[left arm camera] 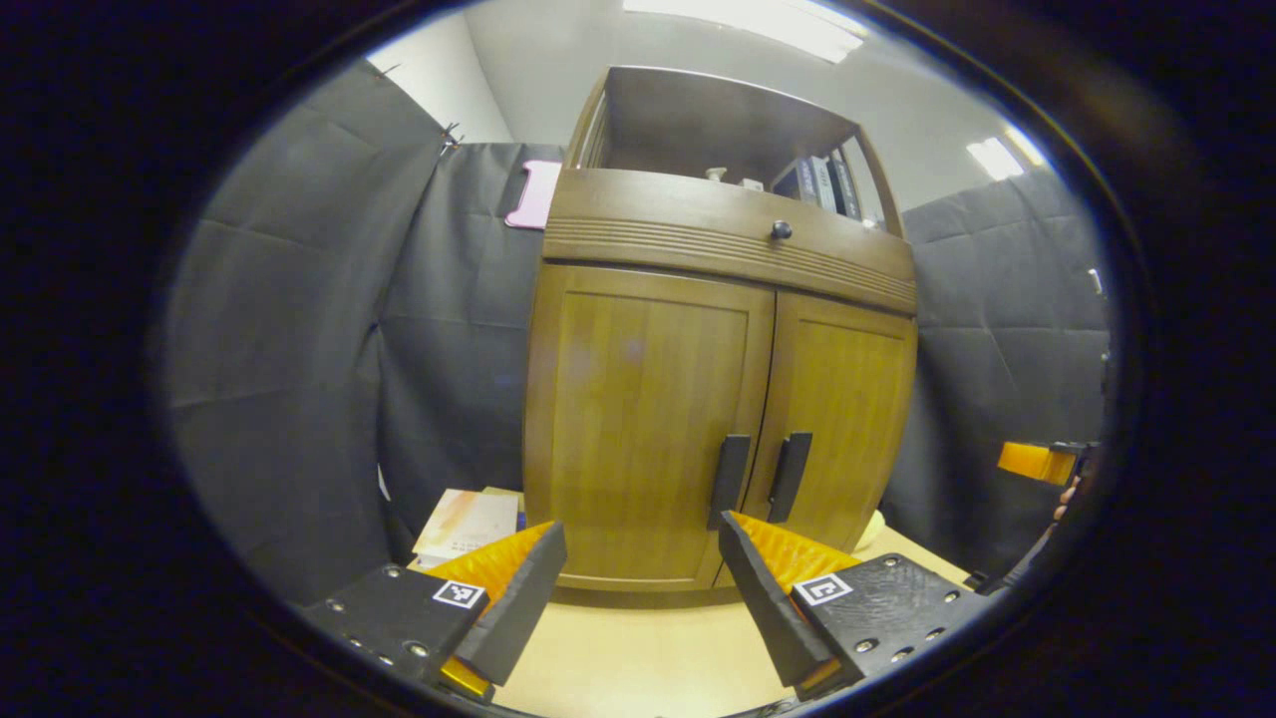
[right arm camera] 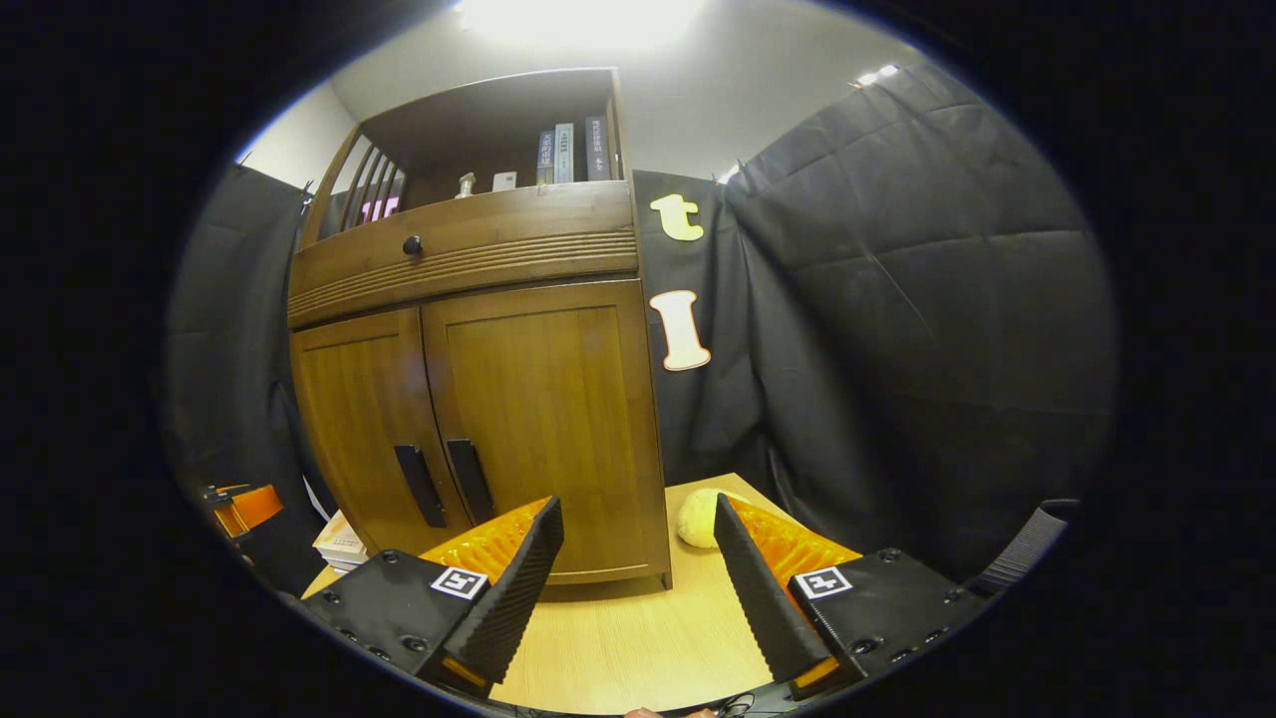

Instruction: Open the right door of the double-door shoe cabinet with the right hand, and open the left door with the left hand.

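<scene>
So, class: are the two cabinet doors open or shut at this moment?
Both shut. The left door and right door lie flush with the cabinet front, edges meeting at the middle beside the two dark handles, nothing inside visible.

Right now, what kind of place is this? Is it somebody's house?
Probably not a real home: it looks like a recording booth set up to seem homely. Black cloth walls hang all around, a wooden shoe cabinet with both doors shut stands on a light tabletop, and office-style ceiling lights shine overhead.

Shut cabinet doors [left arm camera: 718,399] beyond parted tongs [left arm camera: 643,558]
</scene>
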Demonstrator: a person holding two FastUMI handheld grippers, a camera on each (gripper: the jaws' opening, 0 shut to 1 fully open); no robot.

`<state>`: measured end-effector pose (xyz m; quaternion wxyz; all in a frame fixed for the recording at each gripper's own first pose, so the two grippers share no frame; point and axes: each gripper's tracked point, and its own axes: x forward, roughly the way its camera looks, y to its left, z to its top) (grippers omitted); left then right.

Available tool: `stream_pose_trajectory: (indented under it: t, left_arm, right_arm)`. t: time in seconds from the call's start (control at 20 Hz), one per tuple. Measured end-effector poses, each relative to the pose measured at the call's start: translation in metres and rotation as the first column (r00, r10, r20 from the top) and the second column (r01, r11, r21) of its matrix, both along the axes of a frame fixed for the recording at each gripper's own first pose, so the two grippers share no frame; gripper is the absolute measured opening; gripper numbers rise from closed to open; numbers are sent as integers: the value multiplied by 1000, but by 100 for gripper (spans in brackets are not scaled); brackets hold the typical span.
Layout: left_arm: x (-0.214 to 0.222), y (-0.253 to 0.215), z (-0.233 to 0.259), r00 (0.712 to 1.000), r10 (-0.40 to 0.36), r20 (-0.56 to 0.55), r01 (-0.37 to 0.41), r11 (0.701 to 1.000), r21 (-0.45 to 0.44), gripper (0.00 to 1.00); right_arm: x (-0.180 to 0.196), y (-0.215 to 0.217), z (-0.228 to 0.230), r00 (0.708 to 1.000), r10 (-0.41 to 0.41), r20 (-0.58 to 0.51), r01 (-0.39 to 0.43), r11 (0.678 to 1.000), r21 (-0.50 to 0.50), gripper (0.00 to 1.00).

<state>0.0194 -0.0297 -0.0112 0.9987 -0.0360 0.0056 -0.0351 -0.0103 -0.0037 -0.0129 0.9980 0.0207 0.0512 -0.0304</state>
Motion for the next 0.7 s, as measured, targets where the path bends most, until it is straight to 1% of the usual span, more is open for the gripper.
stream_pose_trajectory:
  t: [0.1, 0.15, 0.2, 0.25, 0.3, 0.45, 0.5, 0.55, 0.7]
  left_arm:
    - [8, -1, -4, 1000, -1, -10, 1, 999, -40, 98]
    - [10, 3, -8, 1000, 8, -14, -8, 999, -50, 98]
    - [8, 6, -10, 1000, 15, -16, -16, 999, -50, 97]
    - [6, 9, -10, 1000, 22, -17, -23, 999, -43, 97]
    - [4, 13, -10, 999, 32, -18, -32, 999, -31, 97]
    - [-5, 26, -16, 998, 60, -26, -60, 998, -1, 95]
    - [-9, 31, -16, 997, 69, -23, -69, 998, 7, 97]
    - [-12, 34, -17, 997, 76, -22, -76, 997, 20, 97]
    - [-19, 43, -13, 996, 85, 4, -85, 992, 97, 95]
  right_arm:
    - [0, -3, 0, 1000, -14, 0, 14, 1000, -9, 94]
    - [1, -3, 1, 1000, -21, 2, 21, 1000, -9, 96]
    - [1, -3, 1, 1000, -27, 4, 27, 1000, -3, 94]
    - [1, -1, 1, 999, -32, 5, 32, 999, 6, 97]
    - [1, 0, 1, 999, -32, 8, 32, 999, 15, 98]
    - [2, -1, 1, 999, -31, 13, 31, 999, 15, 98]
    - [2, -2, 2, 999, -32, 16, 32, 999, 15, 98]
    - [2, -1, 2, 999, -31, 17, 30, 999, 20, 98]
    - [3, 3, 2, 999, -19, 27, 18, 999, 36, 98]
